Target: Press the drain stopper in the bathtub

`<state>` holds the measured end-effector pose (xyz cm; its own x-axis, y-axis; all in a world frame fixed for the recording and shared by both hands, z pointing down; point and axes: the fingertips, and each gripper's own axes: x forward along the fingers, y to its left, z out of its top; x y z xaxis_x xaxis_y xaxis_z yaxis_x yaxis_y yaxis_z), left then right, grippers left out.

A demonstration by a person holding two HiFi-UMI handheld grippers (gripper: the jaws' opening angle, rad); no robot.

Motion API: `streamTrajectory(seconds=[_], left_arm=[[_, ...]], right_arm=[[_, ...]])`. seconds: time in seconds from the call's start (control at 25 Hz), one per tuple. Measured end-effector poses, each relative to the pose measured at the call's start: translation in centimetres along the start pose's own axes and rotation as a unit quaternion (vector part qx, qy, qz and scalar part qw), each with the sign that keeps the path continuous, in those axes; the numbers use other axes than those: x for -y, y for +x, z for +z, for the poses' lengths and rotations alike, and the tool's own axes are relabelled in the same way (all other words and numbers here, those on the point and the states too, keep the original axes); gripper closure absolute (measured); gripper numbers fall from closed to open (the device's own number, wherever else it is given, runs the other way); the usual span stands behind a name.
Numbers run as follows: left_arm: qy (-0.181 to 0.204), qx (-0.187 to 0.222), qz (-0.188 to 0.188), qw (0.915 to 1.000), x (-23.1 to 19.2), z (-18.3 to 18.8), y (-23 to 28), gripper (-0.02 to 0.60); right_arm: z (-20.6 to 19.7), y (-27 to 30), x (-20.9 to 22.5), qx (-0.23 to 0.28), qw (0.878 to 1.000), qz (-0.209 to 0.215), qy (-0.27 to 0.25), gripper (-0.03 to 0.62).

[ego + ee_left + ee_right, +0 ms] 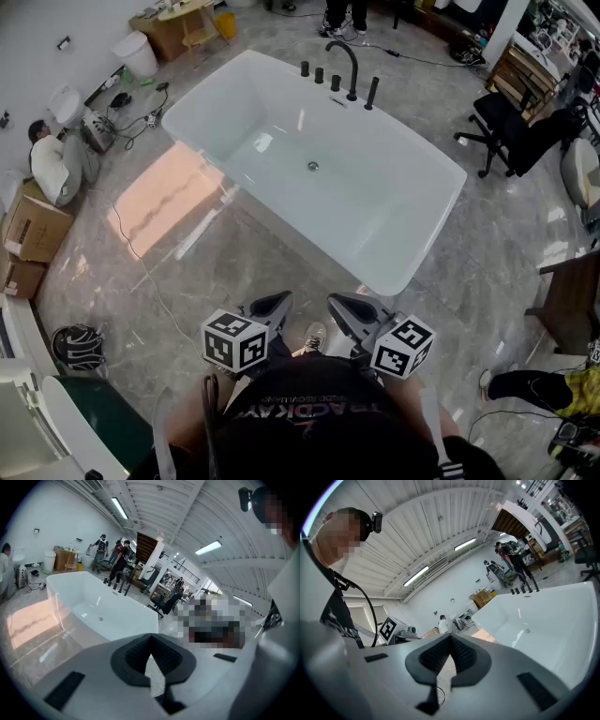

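Drain stopper (313, 166), a small round metal disc, lies at the middle of the bottom of the white, rectangular, freestanding bathtub (417, 246), well apart from both tools. The left gripper (275, 304) and right gripper (349, 307), grey with black padded jaws, hang close to the person's body over the grey stone-look floor (234, 253), outside the tub's near rim; each has its jaws brought together at the tips with nothing between them. The press has not begun, I judge. The risks lie in the reach: the near wall stands between the person and the drain, so a gripper could knock the rim on the way in, or the closed tips could land off-centre and skid on the glossy white surface instead of pushing the stopper down. The tall black curved faucet (347, 61) on the far rim looks clear of that path
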<state>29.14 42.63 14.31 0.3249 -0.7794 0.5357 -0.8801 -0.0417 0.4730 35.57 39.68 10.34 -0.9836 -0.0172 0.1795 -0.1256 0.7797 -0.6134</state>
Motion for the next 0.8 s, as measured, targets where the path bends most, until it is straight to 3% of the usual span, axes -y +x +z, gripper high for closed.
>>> streamTrajectory(seconds=[0.8], left_arm=[[-0.003, -0.004, -0.002, 1.0, 0.25, 0.05, 0.29, 0.578]], right_arm=[[0.62, -0.25, 0.11, 0.012, 1.0, 0.007, 0.015, 0.582]])
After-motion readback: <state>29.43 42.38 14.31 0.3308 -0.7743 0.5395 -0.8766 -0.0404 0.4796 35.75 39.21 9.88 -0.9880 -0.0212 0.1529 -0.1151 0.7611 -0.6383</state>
